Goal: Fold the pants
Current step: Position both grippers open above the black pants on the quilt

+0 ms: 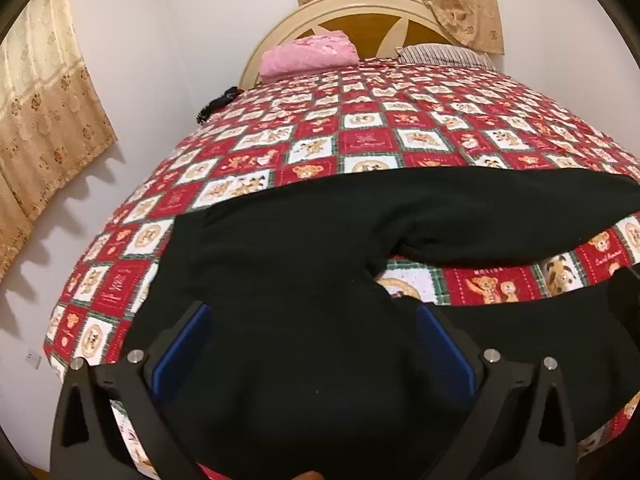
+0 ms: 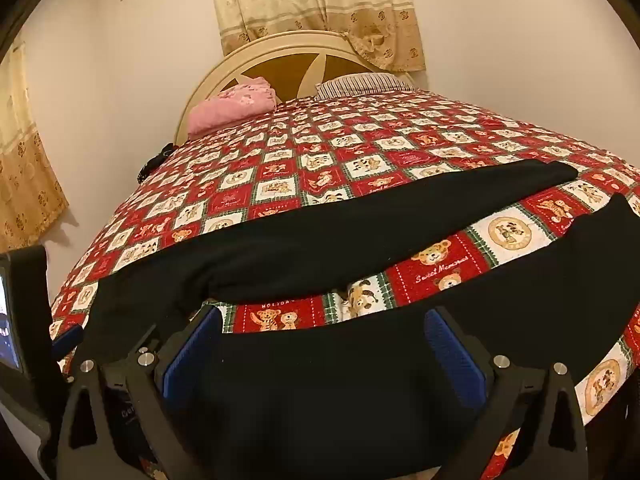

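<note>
Black pants point(image 1: 304, 248) lie spread on the red teddy-bear quilt point(image 1: 360, 136), waist to the left, two legs running right with a gap of quilt between them. My left gripper point(image 1: 314, 316) is open, its blue pads either side of the near part of the seat. In the right wrist view the pants point(image 2: 320, 232) show both legs; my right gripper point(image 2: 322, 320) is open over the near leg point(image 2: 328, 380). The left gripper's body point(image 2: 24, 312) shows at that view's left edge.
A folded pink blanket point(image 1: 310, 54) and a striped pillow point(image 1: 444, 55) lie by the cream headboard point(image 1: 360, 4). A dark object point(image 1: 218, 105) sits at the bed's far left edge. Curtains point(image 1: 44, 120) hang left and behind. The white wall is close on the left.
</note>
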### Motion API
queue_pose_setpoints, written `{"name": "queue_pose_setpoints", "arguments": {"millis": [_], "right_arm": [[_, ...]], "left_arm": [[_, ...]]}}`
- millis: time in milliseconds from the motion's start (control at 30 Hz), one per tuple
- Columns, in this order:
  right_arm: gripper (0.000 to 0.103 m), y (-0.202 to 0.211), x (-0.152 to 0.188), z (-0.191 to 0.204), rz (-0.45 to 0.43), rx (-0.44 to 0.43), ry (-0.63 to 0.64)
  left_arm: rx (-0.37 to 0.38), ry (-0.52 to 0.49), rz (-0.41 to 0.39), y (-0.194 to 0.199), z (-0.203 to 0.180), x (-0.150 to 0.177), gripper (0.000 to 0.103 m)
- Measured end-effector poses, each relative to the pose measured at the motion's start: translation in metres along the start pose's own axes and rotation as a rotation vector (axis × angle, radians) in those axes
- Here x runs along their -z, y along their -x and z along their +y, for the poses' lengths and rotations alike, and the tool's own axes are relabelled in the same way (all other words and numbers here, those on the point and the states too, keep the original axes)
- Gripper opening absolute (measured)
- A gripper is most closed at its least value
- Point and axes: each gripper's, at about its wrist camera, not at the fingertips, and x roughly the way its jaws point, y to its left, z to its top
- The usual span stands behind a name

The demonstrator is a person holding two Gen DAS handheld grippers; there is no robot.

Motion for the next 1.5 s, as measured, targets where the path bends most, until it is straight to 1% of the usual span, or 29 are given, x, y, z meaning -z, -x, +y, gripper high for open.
{"name": "queue_pose_setpoints", "arguments": {"millis": [100,133,233,467,767,1500], "right_arm": [[0.102,0.001,0.001,0.001,0.004,-0.008,-0.004],[0.102,0.001,0.001,0.002,0.003,0.001,0.000],[0.102,0.001,-0.001,0.001,0.004,0.007,0.003],[0.102,0.008,0.000,-0.001,-0.007,0.004,0.008],[0.102,0.013,0.004,0.010,-0.017,0.014,0.027],[0.102,0.010,0.008,0.008,-0.007,0.010,0.012]], "left_arm": [[-0.008,0.009,0.002,0.001,-0.002,0.000,0.103],[0.014,0.003,0.011,0.000,-0.003,0.005,0.103],[0.041,0.022,0.032,-0.004,0.005,0.008,0.103],[0.061,0.040,0.045,-0.002,0.012,0.012,0.103],[0.059,0.043,0.042,-0.001,0.015,0.015,0.103],[0.062,0.042,0.055,-0.002,0.011,0.018,0.103]]}}
